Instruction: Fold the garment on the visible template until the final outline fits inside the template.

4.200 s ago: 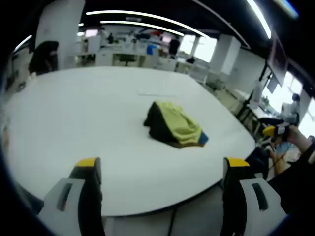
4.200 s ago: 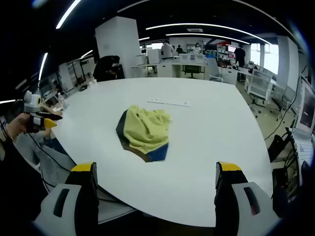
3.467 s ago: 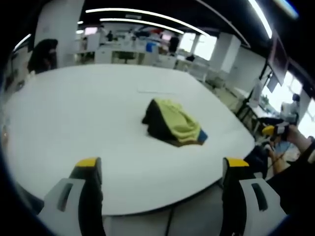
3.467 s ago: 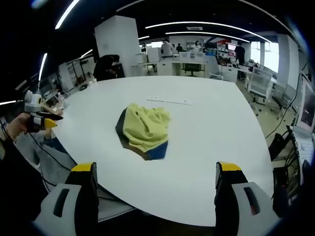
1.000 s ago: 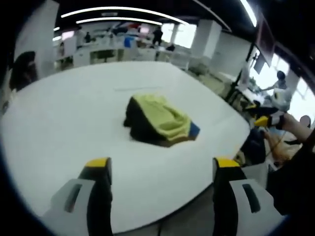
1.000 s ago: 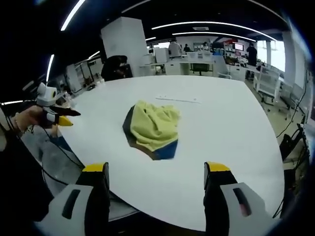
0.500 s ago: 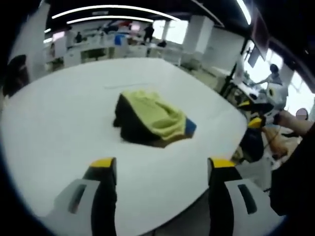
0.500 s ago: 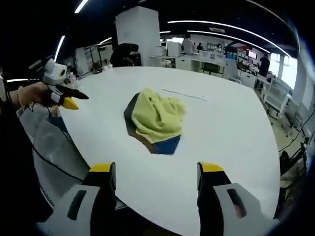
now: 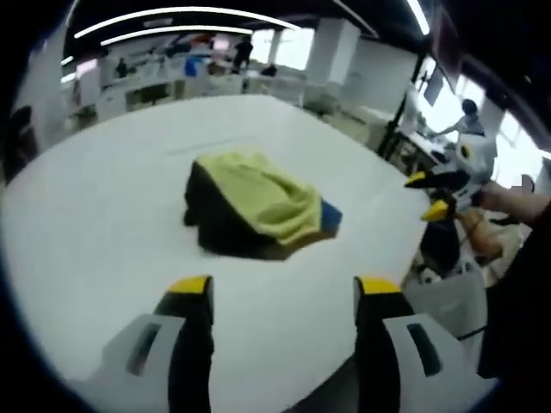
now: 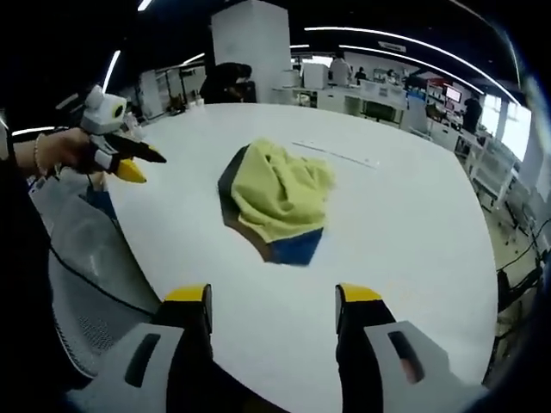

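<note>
A crumpled garment (image 9: pixel 258 211), yellow-green over dark fabric with a blue corner, lies in a heap on the white table (image 9: pixel 86 215). In the right gripper view the same garment (image 10: pixel 275 198) sits mid-table, with a faint thin line (image 10: pixel 336 155) on the table just beyond it. My left gripper (image 9: pixel 284 288) hovers short of the heap, open and holding nothing. My right gripper (image 10: pixel 274 297) is also open and holds nothing, over the near table edge. Each gripper appears in the other's view, held in a hand: the right gripper (image 9: pixel 439 194) and the left gripper (image 10: pixel 120 155).
The white table (image 10: pixel 413 224) is broad and rounded, with its edge close below both grippers. A grey mesh chair (image 10: pixel 95 275) stands by that edge on the left. Office desks, pillars and people fill the background.
Both views have drawn closer to the garment, which now looks larger. Each gripper's jaws stand somewhat nearer together than before. The garment itself has not moved.
</note>
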### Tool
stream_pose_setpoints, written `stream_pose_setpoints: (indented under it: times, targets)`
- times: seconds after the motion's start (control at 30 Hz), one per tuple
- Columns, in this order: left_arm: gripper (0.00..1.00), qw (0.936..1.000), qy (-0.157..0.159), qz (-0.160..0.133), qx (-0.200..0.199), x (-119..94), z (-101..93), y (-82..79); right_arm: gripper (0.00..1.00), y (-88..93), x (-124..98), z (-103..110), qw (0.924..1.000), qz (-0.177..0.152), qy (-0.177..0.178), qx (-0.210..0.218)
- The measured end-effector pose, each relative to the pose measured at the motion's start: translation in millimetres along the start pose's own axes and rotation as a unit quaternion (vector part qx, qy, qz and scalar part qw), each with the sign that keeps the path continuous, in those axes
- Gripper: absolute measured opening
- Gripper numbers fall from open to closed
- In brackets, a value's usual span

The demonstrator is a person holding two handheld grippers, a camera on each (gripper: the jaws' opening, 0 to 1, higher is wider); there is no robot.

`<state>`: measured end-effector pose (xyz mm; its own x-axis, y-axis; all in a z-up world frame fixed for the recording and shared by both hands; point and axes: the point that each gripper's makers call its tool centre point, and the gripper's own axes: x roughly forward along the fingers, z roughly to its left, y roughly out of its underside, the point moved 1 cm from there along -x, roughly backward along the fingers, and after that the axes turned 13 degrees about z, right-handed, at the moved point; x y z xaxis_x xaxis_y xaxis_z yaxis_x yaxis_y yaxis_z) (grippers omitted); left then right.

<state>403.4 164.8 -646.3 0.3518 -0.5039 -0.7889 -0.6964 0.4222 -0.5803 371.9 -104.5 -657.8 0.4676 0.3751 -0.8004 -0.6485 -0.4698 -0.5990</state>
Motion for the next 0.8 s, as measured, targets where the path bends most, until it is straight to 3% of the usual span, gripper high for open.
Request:
stream_pose_setpoints:
  times: [0.13, 0.7, 0.8]
  targets:
    - [0.56, 0.9999, 0.005, 0.011, 0.013, 7, 0.2, -0.1, 0.56, -1.3, 7, 1, 0.9999, 0.005, -0.005, -0.008]
    - [0.52, 0.9980, 0.007, 0.041, 0.048, 42, 3.7, 3.4, 0.50, -4.0, 35, 4, 0.9991, 0.024, -0.022, -0.026]
    - [0.50, 0.9975, 0.006, 0.046, 0.054, 47, 5.2, 3.4, 0.48, -3.8, 39, 5, 0.9983, 0.031, -0.020, -0.046]
